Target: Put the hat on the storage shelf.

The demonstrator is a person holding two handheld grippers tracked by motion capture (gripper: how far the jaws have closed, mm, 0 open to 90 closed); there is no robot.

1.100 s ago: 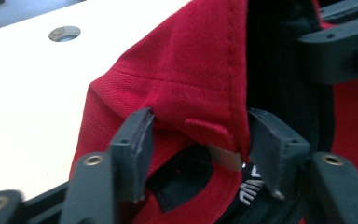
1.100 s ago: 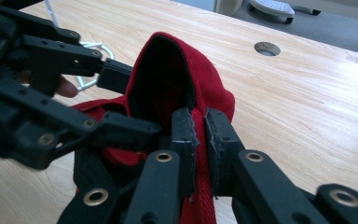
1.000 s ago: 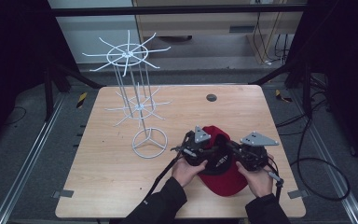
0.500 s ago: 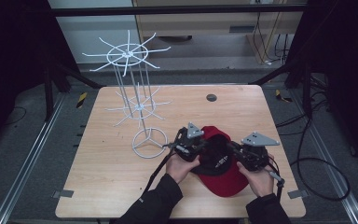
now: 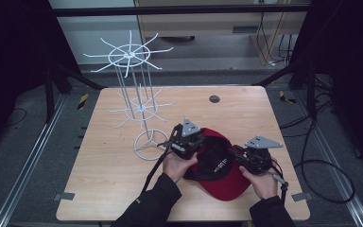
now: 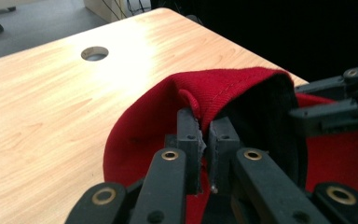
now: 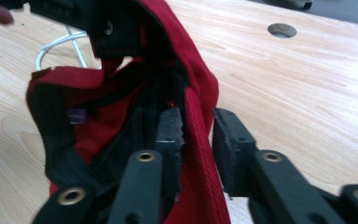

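With the wire rack (image 5: 139, 101) standing left on the bench (image 5: 99, 179), left tongs (image 6: 206, 140) are clamped tight on the red cap (image 5: 227, 182) rim, cap lifted mid-bench. Right tongs (image 7: 198, 133) have just been opening, jaws straddling the cap side, pads off. Keep left grip firm; clear right fully before carrying to a prong.

White lettering is printed on the black inner lining of the red cap (image 5: 220, 182), on the side facing the wire stand (image 5: 139, 111); it is too small to read. A small purple tag (image 7: 77, 115) inside the cap is illegible.
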